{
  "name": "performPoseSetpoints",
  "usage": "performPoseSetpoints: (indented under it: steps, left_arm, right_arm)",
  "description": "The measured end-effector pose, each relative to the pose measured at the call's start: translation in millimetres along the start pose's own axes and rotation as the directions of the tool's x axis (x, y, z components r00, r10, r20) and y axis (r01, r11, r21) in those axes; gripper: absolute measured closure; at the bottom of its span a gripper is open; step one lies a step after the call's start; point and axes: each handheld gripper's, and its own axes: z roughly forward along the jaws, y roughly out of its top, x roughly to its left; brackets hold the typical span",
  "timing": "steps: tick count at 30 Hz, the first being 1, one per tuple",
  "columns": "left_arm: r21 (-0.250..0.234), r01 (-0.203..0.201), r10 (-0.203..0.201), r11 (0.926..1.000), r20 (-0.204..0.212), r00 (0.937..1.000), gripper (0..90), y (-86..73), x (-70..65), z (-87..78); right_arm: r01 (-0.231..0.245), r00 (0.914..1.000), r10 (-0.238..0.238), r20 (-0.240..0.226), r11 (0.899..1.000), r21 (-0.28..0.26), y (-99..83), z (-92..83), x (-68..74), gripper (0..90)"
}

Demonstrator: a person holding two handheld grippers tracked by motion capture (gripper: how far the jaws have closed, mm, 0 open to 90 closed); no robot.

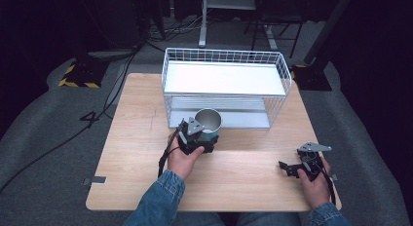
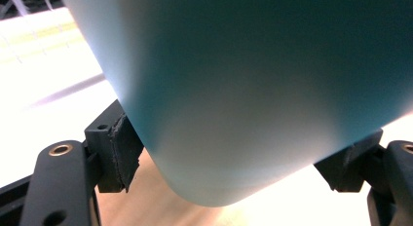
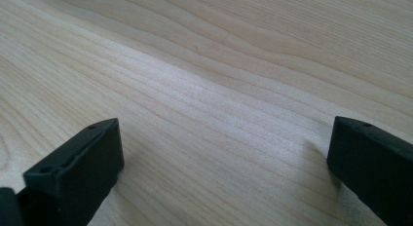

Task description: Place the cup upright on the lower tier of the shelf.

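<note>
Teal cup clamped in left gripper

My high view looks forward and down from above the near edge of the worktop, taking in its whole top and the floor beyond. My left gripper view sits hard against the teal cup, seen in the high view too, while my right gripper view skims low over bare wood.
</note>
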Motion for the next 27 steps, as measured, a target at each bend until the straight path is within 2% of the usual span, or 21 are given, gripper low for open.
performPoseSetpoints:
  steps: [7, 10, 16, 18, 21, 27]
  left_arm:
    - [-0.013, 0.010, -0.010, 0.9999, -0.016, 0.9998, 23.0, 6.3, 5.5, 15.6]
    - [-0.011, 0.001, -0.001, 0.9999, -0.026, 0.9997, 23.0, 8.8, 7.9, 22.4]
    - [-0.020, 0.027, -0.027, 0.9994, -0.029, 0.9992, 23.0, 12.0, 11.7, 37.1]
    - [-0.011, 0.007, -0.008, 0.9999, -0.046, 0.9989, 23.0, 12.5, 13.5, 41.9]
    - [-0.023, 0.010, -0.011, 0.9997, -0.070, 0.9975, 22.9, 13.1, 15.0, 49.6]
    - [-0.034, 0.008, -0.011, 0.9994, -0.091, 0.9958, 23.0, 17.3, 20.3, 63.1]
  right_arm:
    - [0.000, 1.0000, 0.000, 0.000, 1.000, 0.000, 0.0, 0.0, 0.0, 0.1]
    - [0.000, 1.0000, 0.000, 0.000, 1.000, 0.000, 0.0, 0.0, 0.0, 0.0]
    - [0.000, 1.0000, 0.000, 0.000, 1.000, 0.000, 0.0, 0.0, 0.0, 0.1]
    - [0.000, 1.0000, 0.000, 0.000, 1.000, 0.000, 0.0, 0.0, 0.0, 0.0]
    - [0.000, 1.0000, 0.000, 0.000, 1.000, 0.000, 0.0, 0.0, 0.0, 0.0]
    - [0.000, 1.0000, 0.000, -0.002, 1.000, -0.001, 0.0, 0.1, -0.1, 0.0]
